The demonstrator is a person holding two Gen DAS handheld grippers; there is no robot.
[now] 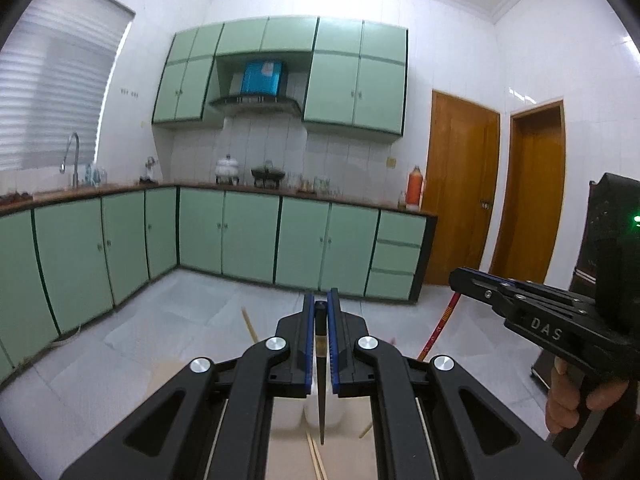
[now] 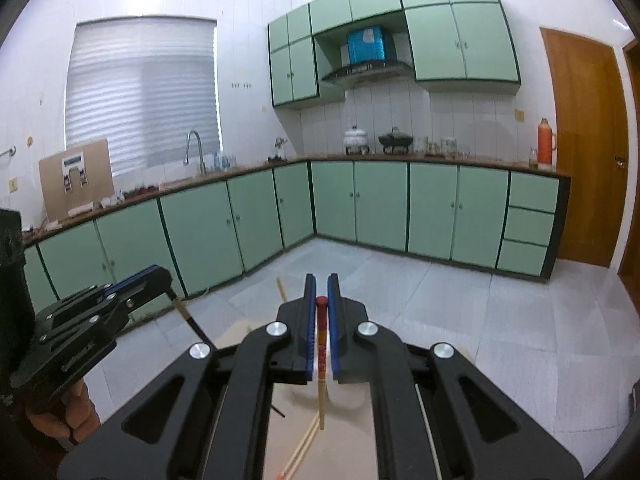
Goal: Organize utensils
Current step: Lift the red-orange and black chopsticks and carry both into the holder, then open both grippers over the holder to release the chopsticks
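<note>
Jaws clamped: left gripper (image 1: 320,312) on black chopstick (image 1: 321,392), right gripper (image 2: 321,284) on red-topped chopstick (image 2: 321,344).

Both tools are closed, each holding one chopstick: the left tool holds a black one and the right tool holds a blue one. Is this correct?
Not quite. The right tool holds a red chopstick, not a blue one; the right wrist view shows it. Only the tool's pads are blue. The left tool does hold a black chopstick.
</note>
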